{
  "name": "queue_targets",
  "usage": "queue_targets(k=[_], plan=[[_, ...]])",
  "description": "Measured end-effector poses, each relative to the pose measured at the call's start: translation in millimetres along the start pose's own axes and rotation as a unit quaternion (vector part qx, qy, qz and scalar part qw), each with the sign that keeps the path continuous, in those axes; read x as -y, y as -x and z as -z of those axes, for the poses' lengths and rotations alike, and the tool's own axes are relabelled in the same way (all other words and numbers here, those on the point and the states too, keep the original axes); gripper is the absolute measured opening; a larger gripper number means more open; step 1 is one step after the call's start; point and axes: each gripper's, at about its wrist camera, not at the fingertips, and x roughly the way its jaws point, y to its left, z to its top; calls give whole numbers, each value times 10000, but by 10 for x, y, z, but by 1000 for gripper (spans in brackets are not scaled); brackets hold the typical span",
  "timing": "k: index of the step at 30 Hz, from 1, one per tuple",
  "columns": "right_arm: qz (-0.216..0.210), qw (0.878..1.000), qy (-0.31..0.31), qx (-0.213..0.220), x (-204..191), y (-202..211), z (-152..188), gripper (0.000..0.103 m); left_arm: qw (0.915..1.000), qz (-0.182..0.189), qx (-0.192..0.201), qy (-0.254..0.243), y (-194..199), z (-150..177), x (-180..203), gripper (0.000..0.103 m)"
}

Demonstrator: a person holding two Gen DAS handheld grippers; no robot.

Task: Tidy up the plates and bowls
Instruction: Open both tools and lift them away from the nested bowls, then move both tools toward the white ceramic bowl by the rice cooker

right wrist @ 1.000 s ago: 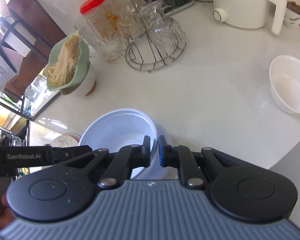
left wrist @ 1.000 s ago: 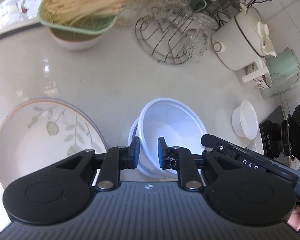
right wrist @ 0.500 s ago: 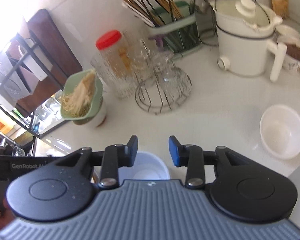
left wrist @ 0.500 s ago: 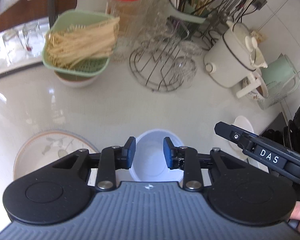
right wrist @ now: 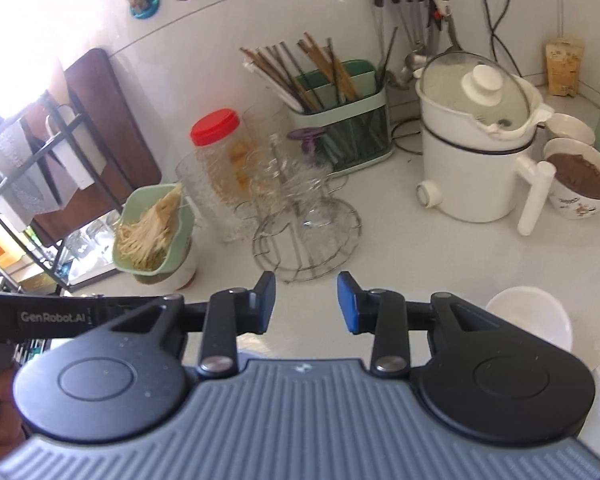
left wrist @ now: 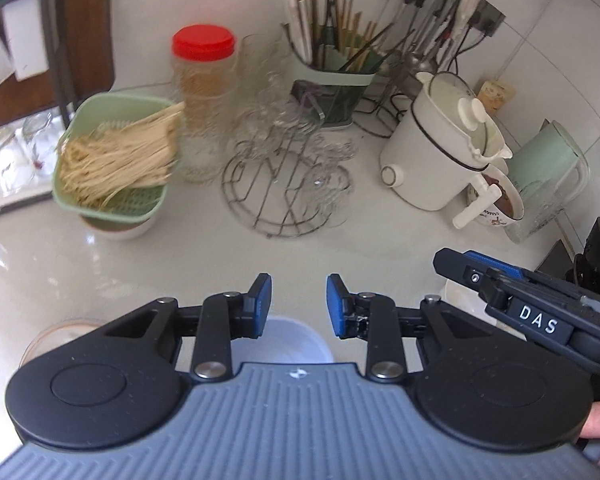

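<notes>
Both of our grippers hold nothing: the left gripper [left wrist: 296, 300] and the right gripper [right wrist: 306, 302] have their jaws spread wide above the glossy white countertop [left wrist: 180, 264]. We see the stacked white plastic bowls [left wrist: 278, 340] just beneath the left fingers, a leaf-patterned plate's [left wrist: 52, 332] edge to the left, and a small white ceramic bowl [right wrist: 536, 316] off to the right.

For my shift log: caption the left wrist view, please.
Left hand-held gripper open above the stacked white bowls on the counter, right hand-held gripper alongside.

Both wrist views high, sharing countertop [left wrist: 380, 248]
</notes>
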Motion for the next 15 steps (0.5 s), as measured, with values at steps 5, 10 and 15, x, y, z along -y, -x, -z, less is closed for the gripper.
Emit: queue_targets(k=[5,10,15], plan=[[115,9999,-21,116,182,42,-67,38,9996,-72,105,-234,-47,-38,248,35],[250,9993,-210,207,434,71,-128,38,9995,-33,130,-289,-137,-69,445,35],[357,9988,-250,231,638,74,-151,38,9993,10,108,-367,-260,-112,651,35]])
